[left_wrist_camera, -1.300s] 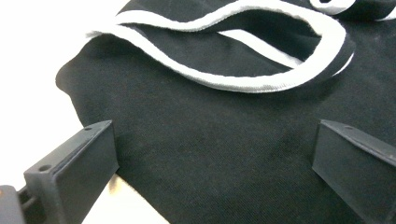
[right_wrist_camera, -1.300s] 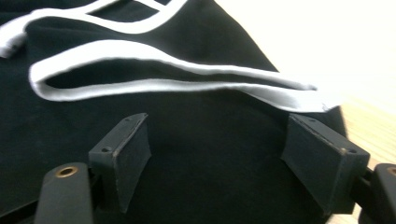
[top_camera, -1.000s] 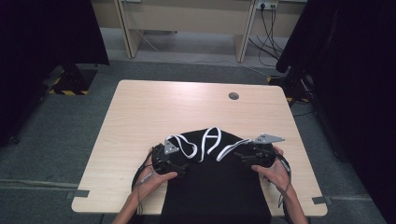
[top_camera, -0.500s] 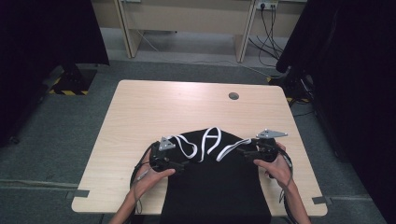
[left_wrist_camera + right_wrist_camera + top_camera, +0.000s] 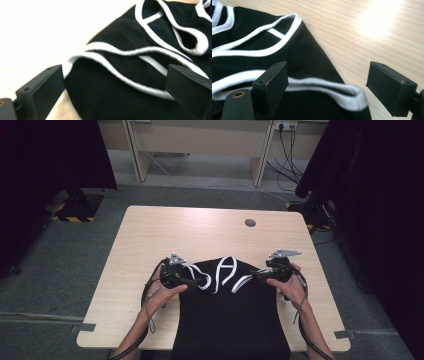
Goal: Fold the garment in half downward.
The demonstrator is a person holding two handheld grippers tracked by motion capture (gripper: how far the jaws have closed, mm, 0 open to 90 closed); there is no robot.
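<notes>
A black garment with white trim (image 5: 227, 320) lies on the wooden table (image 5: 200, 230), its lower part hanging over the near edge. My left gripper (image 5: 200, 281) sits at the garment's upper left corner, pointing right. In the left gripper view, that gripper (image 5: 115, 70) stands open with the garment's (image 5: 125, 32) white-edged strap fold between the jaws, untouched. My right gripper (image 5: 253, 274) sits at the upper right corner, pointing left. In the right gripper view, the gripper (image 5: 328, 66) is open around the garment's (image 5: 294, 47) white-trimmed edge (image 5: 332, 86), the pads apart from it.
A round cable hole (image 5: 250, 223) is in the table's far right part. Bare wood spreads beyond and beside the garment. Dark curtains (image 5: 370, 195) flank the table, and cables (image 5: 287, 150) run along the floor behind.
Both hands have shifted a little outward and away from the near edge, the left one leftward and the right one rightward. The garment lies as before.
</notes>
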